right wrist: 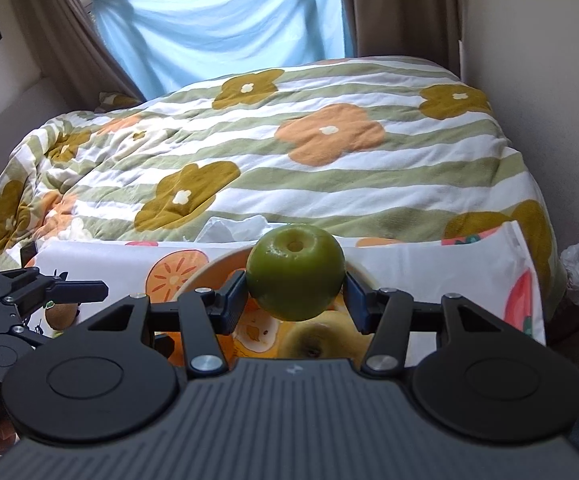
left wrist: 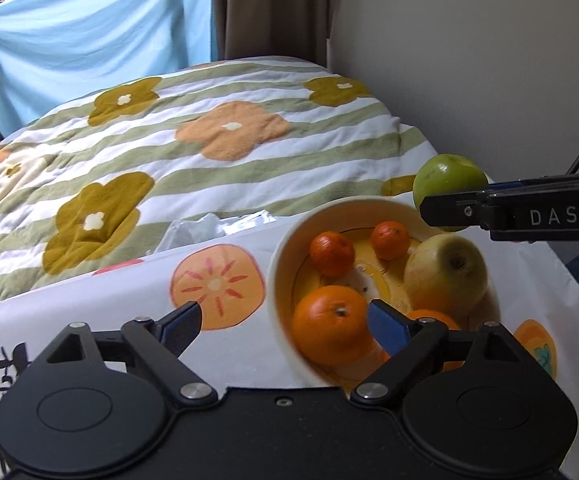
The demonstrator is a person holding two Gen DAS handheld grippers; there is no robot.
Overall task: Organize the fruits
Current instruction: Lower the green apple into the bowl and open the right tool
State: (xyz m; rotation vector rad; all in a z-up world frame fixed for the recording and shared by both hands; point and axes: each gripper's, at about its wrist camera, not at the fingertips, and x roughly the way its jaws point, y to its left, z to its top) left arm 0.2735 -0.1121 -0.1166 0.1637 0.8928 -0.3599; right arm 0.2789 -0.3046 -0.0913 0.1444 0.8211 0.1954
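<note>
Over the far right rim of the cream bowl [left wrist: 285, 264], right hand-held gripper [right wrist: 294, 300] clamps the green apple [right wrist: 295, 272], stem pit up. Left hand-held gripper [left wrist: 283, 326] gapes wide, empty, astride the near rim beside the large orange [left wrist: 329, 328]. Bowl sits on the fruit-print cloth [left wrist: 217, 280], holding oranges and a yellow apple [left wrist: 445, 276]. Judgement: lower the apple into the free gap before releasing; avoid dropping onto fruit.

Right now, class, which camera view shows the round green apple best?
The right wrist view: the round green apple sits centred, clamped between the right gripper pads. The left wrist view shows only its top behind that gripper's finger.
</note>
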